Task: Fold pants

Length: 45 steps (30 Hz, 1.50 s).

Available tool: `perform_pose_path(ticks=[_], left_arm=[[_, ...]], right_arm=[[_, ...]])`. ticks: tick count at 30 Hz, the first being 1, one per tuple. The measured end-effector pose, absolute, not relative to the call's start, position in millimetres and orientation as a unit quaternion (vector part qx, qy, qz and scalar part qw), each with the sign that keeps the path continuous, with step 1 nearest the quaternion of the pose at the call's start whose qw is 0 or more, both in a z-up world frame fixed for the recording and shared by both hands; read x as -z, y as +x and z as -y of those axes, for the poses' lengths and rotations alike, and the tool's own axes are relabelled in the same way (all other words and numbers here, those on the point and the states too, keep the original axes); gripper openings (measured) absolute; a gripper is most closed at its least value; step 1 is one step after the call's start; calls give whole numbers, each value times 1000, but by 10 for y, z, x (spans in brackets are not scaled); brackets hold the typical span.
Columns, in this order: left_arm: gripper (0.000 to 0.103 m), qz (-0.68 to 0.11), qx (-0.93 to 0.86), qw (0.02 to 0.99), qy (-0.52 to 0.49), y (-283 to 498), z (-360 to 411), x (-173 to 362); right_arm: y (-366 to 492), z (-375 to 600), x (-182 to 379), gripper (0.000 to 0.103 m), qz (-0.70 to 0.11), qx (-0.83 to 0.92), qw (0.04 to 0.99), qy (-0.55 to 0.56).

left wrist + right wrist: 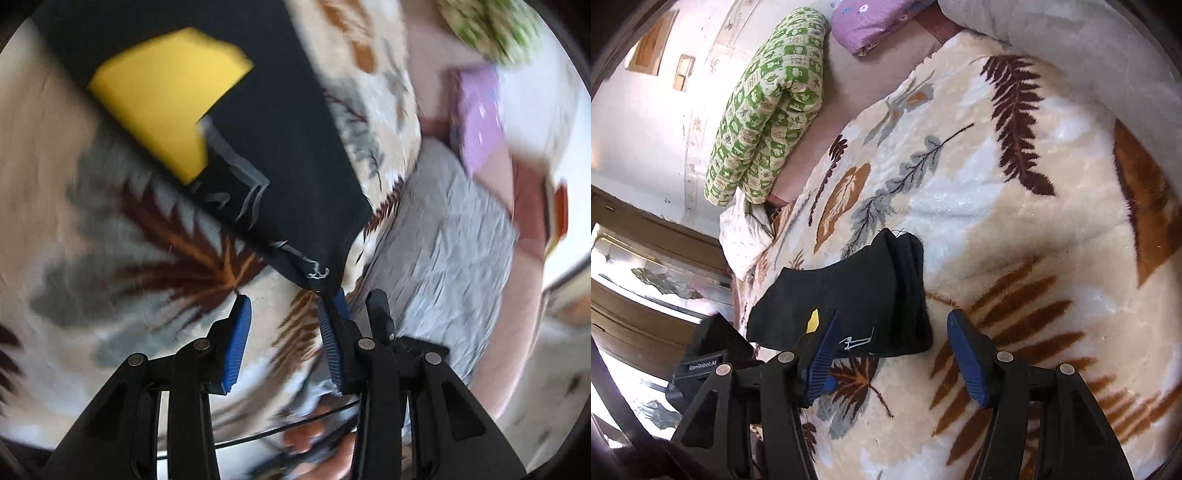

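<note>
Black pants point(280, 147) with a yellow patch point(166, 103) and white stitching lie on a leaf-patterned blanket point(110, 229). In the left wrist view one corner of them ends just ahead of my left gripper's point(284, 301) right fingertip. That gripper is open, with only blanket between its blue pads. In the right wrist view the pants point(857, 291) lie folded in layers. My right gripper point(894, 315) is open over their near edge, its left finger point(823, 350) above the fabric and its right finger on the blanket beside them. Neither gripper presses on the cloth.
A rolled green-and-white quilt point(768, 110) and a purple pillow point(871, 26) lie at the far side of the bed. A grey cloth point(436, 229) lies right of the pants. Wooden furniture point(635, 295) stands at the left edge. A hand point(314, 435) shows below the left gripper.
</note>
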<state>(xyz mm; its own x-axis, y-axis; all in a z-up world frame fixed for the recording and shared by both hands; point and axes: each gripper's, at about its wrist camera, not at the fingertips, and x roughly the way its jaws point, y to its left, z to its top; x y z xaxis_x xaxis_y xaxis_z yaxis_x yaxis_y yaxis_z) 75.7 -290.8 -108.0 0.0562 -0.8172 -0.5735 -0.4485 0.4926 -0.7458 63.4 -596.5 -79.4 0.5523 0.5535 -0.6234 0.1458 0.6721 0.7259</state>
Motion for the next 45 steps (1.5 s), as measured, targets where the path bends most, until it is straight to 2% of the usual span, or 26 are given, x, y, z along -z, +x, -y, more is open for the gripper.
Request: perform_pose_path(ticks=[9,20,27,30,31,32,37,45], left_arm=[[34,-625,104,593,-496,872,2916,1132],[34,-631,93,590,-495,945,2986,1234],[34,-626,101,616,-467,1030,3100,1181],[29,-628,105,626,-450,1047,3129,1172],[22,-630,108,627,-446,1054,3128,1180],[18,-634,111,623,-444,1074,3125,1201],[12,-645,129,601,-455,1123,3071,1254],[11,-646,152,591,-459,1096,3003,1158]], right_arm=[[815,5994,835,64,-461,-148,787,383],[1264,6048,1136,66,-461,-206,746,434],[1469,5874,1139,67,-481,-250,734,410],[1528,5800,1138,57,-493,-247,735,396],[1555,5759,1152,43,-498,-241,738,385],[1570,5735,1178,21,-505,-234,739,380],[1478,5747,1118,13,-486,-231,753,379],[1386,5676,845,12,-487,-222,766,355]])
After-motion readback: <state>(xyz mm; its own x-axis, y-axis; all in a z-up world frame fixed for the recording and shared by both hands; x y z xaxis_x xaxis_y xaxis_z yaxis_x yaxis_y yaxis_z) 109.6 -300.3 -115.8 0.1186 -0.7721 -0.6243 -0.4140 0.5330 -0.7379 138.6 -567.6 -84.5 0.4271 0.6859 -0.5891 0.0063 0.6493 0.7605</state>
